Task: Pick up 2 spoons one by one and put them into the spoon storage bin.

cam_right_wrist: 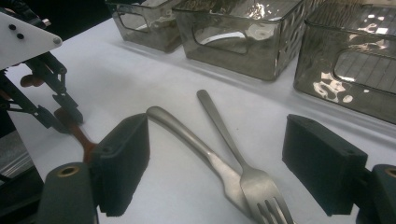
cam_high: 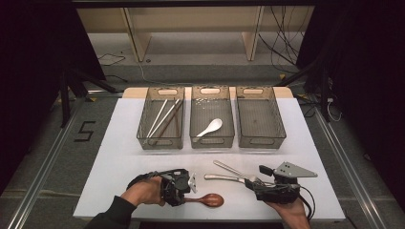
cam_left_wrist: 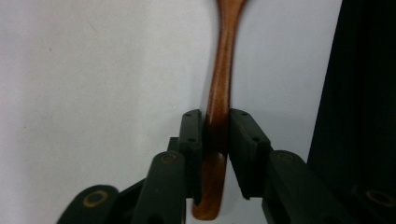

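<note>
A brown wooden spoon (cam_high: 210, 199) lies on the white mat (cam_high: 119, 162) near the front edge, bowl to the right. My left gripper (cam_high: 190, 196) is shut on its handle; in the left gripper view both pads press the handle (cam_left_wrist: 219, 93) near its end, low over the mat. Two metal utensils cross to the right: a fork (cam_high: 228, 169) (cam_right_wrist: 233, 144) and a second steel piece (cam_high: 222, 177) (cam_right_wrist: 196, 144) whose head is hidden. My right gripper (cam_high: 250, 183) (cam_right_wrist: 217, 158) stands open over their heads, its pads apart from them. The left gripper (cam_right_wrist: 65, 116) also appears at the left of the right gripper view.
Three translucent grey bins stand in a row at the back of the mat. The left bin (cam_high: 160, 143) holds chopsticks, the middle bin (cam_high: 212, 141) holds a white spoon (cam_high: 210, 128), and the right bin (cam_high: 261, 141) holds nothing. Bare mat lies between bins and utensils.
</note>
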Demonstrator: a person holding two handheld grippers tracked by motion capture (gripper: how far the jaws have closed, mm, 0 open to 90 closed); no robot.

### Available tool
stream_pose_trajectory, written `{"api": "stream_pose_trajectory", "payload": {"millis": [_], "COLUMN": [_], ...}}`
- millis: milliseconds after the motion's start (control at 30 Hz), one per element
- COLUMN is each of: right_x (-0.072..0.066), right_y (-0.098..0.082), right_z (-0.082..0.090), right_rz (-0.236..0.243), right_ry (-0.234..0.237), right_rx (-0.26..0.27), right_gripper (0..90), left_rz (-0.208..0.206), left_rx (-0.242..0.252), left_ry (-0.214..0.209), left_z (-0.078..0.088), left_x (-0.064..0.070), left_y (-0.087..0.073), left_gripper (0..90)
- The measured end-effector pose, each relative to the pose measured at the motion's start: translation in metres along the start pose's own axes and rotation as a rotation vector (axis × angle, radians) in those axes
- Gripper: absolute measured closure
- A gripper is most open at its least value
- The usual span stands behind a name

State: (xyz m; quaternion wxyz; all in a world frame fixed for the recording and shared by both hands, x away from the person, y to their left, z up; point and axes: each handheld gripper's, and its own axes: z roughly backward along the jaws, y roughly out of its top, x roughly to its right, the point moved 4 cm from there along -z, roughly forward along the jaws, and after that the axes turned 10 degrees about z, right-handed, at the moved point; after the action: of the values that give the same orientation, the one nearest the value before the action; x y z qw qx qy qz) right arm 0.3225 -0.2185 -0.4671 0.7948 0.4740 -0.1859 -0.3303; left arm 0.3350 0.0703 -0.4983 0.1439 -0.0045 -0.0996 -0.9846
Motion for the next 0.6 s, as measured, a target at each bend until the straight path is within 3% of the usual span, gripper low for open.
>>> {"api": "stream_pose_trajectory", "payload": {"millis": [167,600], "right_x": [0.0001,0.0005], "right_y": [0.0001,0.0], "right_z": [0.0,0.0004], "right_rz": [-0.001,-0.001], "right_ry": [-0.001,-0.002], "right_rx": [0.0,0.001], "right_gripper": [23.9,23.9], "left_rz": [-0.007,0.091], "left_rx": [-0.002,0.042], "left_ry": [0.001,-0.01], "left_z": [0.0003,0.0045], "left_x": [0.0003,-0.0068], "left_y": [0.0002,0.0004], "left_gripper": [76.6,77.0]}}
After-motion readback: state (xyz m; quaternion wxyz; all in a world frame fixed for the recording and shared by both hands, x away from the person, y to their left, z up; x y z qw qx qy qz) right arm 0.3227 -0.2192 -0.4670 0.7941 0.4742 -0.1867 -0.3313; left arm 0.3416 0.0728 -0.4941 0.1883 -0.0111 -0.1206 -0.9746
